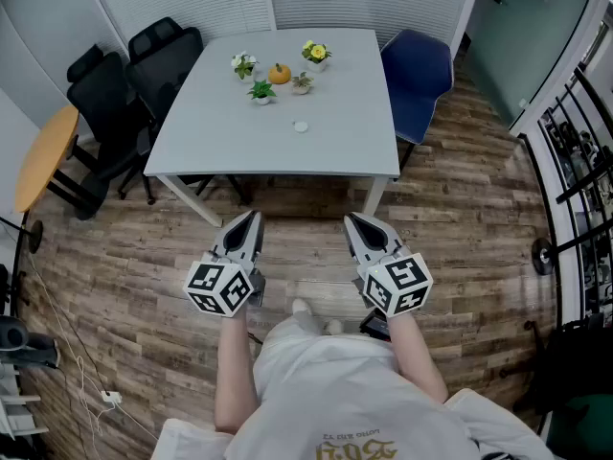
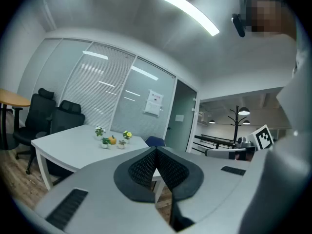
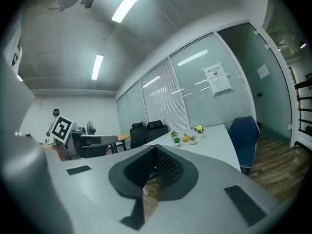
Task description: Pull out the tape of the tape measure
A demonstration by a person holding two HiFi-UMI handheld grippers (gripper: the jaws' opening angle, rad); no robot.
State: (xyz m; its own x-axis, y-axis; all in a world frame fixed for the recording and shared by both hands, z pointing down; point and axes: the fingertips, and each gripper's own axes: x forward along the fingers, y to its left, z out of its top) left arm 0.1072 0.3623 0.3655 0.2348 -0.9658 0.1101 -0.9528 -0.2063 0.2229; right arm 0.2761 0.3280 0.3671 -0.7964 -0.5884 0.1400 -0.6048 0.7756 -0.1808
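A small round white object (image 1: 301, 126), apparently the tape measure, lies alone on the white table (image 1: 211, 147), in front of the little plants. Both grippers hang over the wooden floor, short of the table's near edge and apart from it. My left gripper (image 1: 252, 218) is shut with nothing between its jaws; its own view shows the pads (image 2: 146, 167) pressed together at the left gripper's tip (image 2: 156, 150). My right gripper (image 1: 352, 220) is shut and empty too, and its pads (image 3: 168, 167) meet at the right gripper's tip (image 3: 156, 148).
Small potted plants (image 1: 244, 64) and an orange pumpkin (image 1: 279, 74) stand at the table's far side. Black office chairs (image 1: 144, 65) are at its left and a blue chair (image 1: 418, 70) at its right. A round wooden table (image 1: 43, 156) is far left and a black railing (image 1: 579, 190) far right.
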